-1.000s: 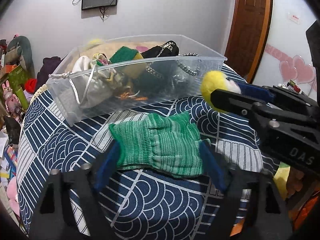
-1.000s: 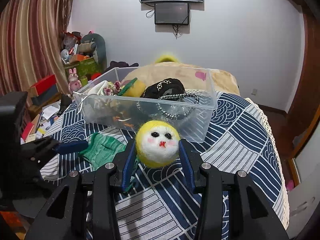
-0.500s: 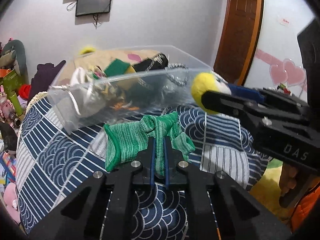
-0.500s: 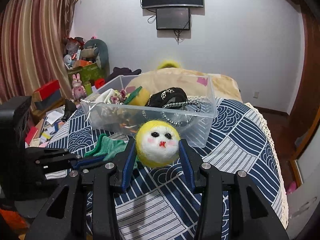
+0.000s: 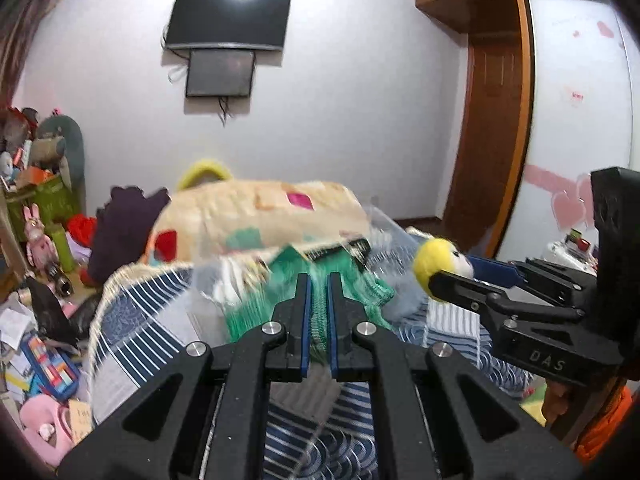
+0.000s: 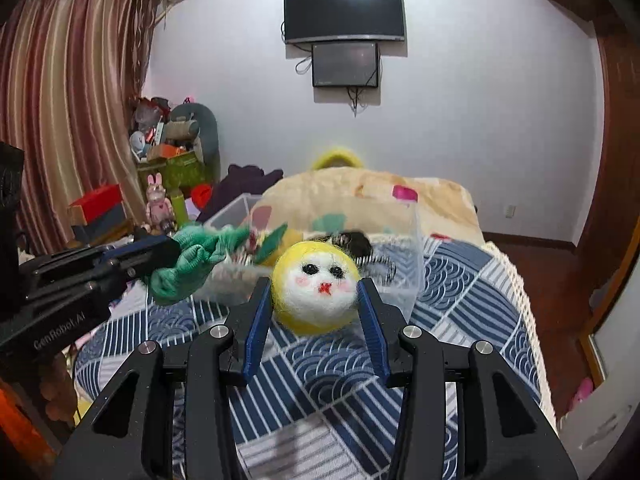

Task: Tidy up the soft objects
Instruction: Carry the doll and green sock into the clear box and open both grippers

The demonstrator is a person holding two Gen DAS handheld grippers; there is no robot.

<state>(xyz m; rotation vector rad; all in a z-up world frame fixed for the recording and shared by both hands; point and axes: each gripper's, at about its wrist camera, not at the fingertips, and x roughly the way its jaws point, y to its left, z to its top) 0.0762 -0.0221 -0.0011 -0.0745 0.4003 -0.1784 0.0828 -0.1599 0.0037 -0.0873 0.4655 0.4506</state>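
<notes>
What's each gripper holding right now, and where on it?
The left gripper pinches the green knit glove by a bunched fold, the rest hanging free. The right gripper clamps the yellow plush ball across its sides.

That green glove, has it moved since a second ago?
Yes. The green glove lay flat on the patterned bedspread; now the left claw is shut on it and has lifted it up, level with the clear plastic box.

White wall carries a curved TV (image 6: pixel 342 12) with a smaller screen (image 6: pixel 345 65) below it; striped curtains (image 6: pixel 68 112) hang left of it.
</notes>
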